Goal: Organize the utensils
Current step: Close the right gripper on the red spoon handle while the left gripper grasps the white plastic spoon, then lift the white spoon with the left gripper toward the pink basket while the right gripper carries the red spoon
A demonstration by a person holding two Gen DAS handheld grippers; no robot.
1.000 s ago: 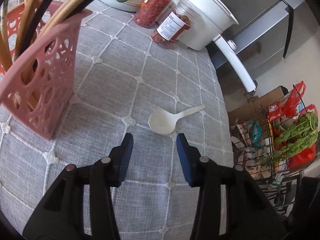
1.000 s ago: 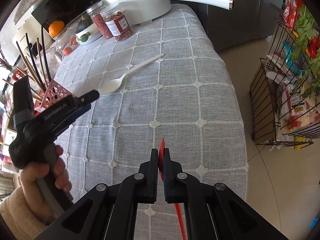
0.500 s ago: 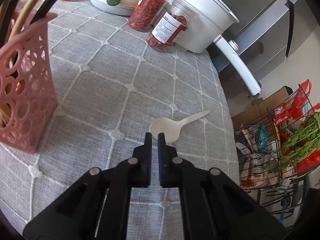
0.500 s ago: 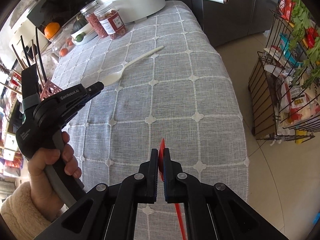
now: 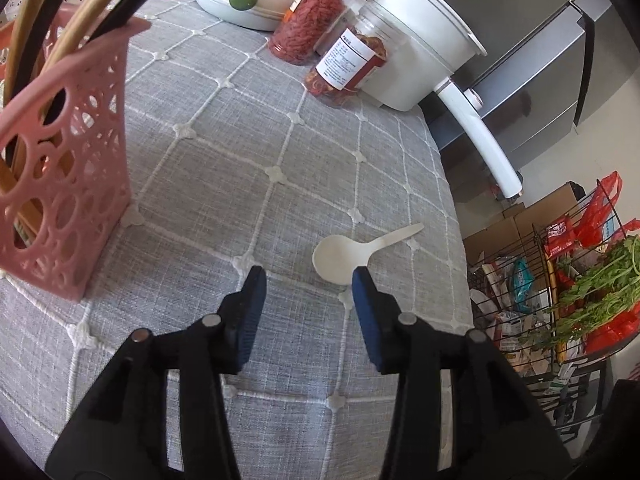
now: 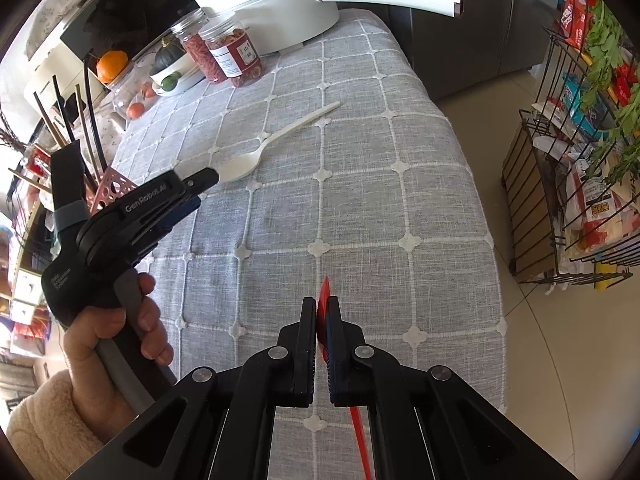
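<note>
A white plastic spoon (image 5: pixel 352 250) lies on the grey checked tablecloth (image 5: pixel 224 184), its handle pointing far right; it also shows in the right wrist view (image 6: pixel 276 140). My left gripper (image 5: pixel 308 286) is open and empty, hovering just short of the spoon's bowl; it shows from the side in the right wrist view (image 6: pixel 192 192). A pink perforated utensil holder (image 5: pixel 68 168) with chopsticks stands at the left. My right gripper (image 6: pixel 322 312) is shut on a thin red utensil (image 6: pixel 323 292) above the cloth's near part.
Two jars of red contents (image 5: pixel 336 48), a white pot with a long handle (image 5: pixel 424 40) and a bowl of produce (image 5: pixel 244 0) stand at the far end. The table edge is at the right, with a wire rack of groceries (image 6: pixel 580 160) beyond it.
My left gripper shut half a second ago and has opened again, staying close to the spoon's bowl. My right gripper keeps its hold on the red utensil.
</note>
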